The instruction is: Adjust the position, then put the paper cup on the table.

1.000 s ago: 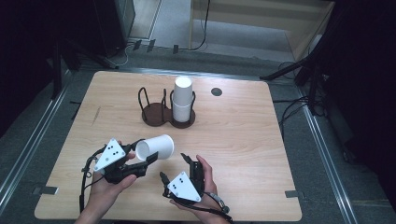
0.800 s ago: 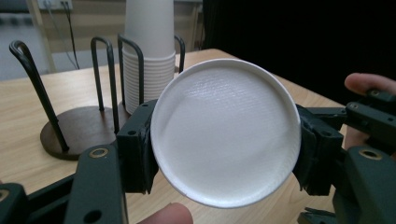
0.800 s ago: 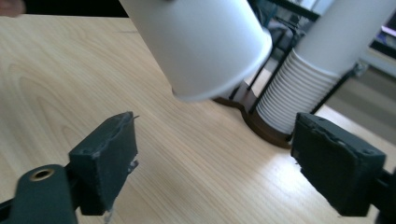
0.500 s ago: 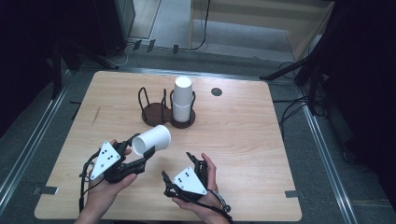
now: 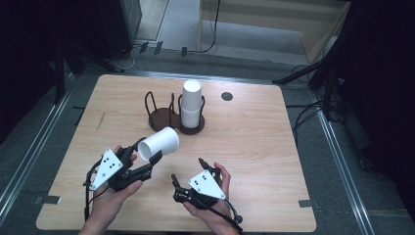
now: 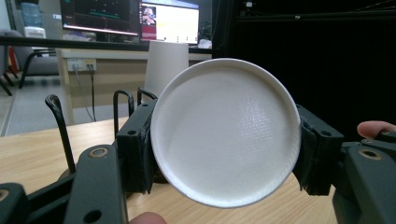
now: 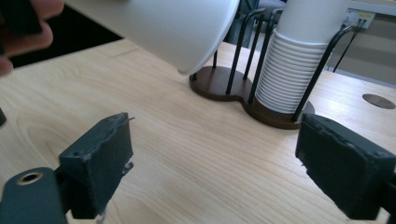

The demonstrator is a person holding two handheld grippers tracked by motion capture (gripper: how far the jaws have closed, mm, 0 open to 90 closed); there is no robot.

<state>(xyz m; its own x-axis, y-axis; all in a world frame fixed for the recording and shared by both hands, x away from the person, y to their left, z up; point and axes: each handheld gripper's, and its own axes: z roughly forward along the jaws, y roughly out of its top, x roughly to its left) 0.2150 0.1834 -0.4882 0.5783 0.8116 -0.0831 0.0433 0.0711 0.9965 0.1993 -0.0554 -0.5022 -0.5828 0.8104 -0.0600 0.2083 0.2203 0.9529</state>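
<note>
A white paper cup point(image 5: 159, 143) lies on its side in the air over the near left of the wooden table point(image 5: 254, 142). My left gripper point(image 5: 144, 154) is shut on it. In the left gripper view the cup's round base point(image 6: 226, 133) faces the camera, pressed between both jaws. My right gripper point(image 5: 187, 170) hovers just right of it, near the front edge. It is open with nothing between its pads point(image 7: 100, 158), and its jaws have just been closing a little. In the right gripper view the held cup point(image 7: 163, 28) hangs above and ahead of these jaws.
A dark two-ring wire cup holder point(image 5: 169, 120) stands at mid-table. Its right ring holds a tall stack of white cups point(image 5: 192, 103) point(image 7: 299, 60), and its left ring is bare. A small round grommet point(image 5: 226, 96) sits behind it. Cables trail on the floor beyond the table.
The left gripper has tilted the cup so that it sits slightly higher and farther from me. The right gripper's jaws widened, then narrowed somewhat. Both hands have barely shifted.
</note>
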